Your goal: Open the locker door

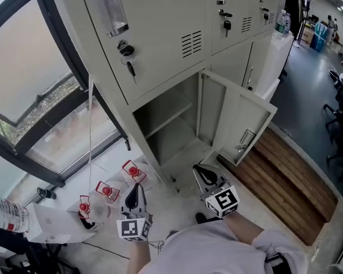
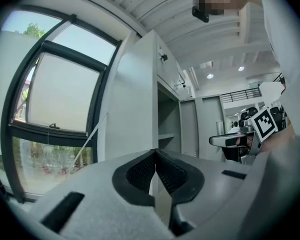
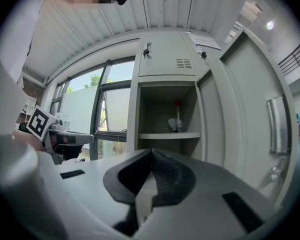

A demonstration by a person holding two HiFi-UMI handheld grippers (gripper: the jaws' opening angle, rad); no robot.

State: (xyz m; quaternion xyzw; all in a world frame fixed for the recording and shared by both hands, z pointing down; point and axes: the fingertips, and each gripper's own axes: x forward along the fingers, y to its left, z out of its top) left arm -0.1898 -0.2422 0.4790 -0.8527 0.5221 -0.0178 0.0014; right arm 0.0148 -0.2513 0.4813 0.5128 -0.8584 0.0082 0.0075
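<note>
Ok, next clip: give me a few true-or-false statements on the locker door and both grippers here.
1. The lower locker door stands open. True.
2. The right gripper grips the door. False: its jaws are shut on nothing, apart from the door.
3. The left gripper is shut and empty. True.
4. There is no shelf inside. False: a shelf crosses the inside, with what looks like a bottle on it.
5. A key hangs from the lock above. True.
</note>
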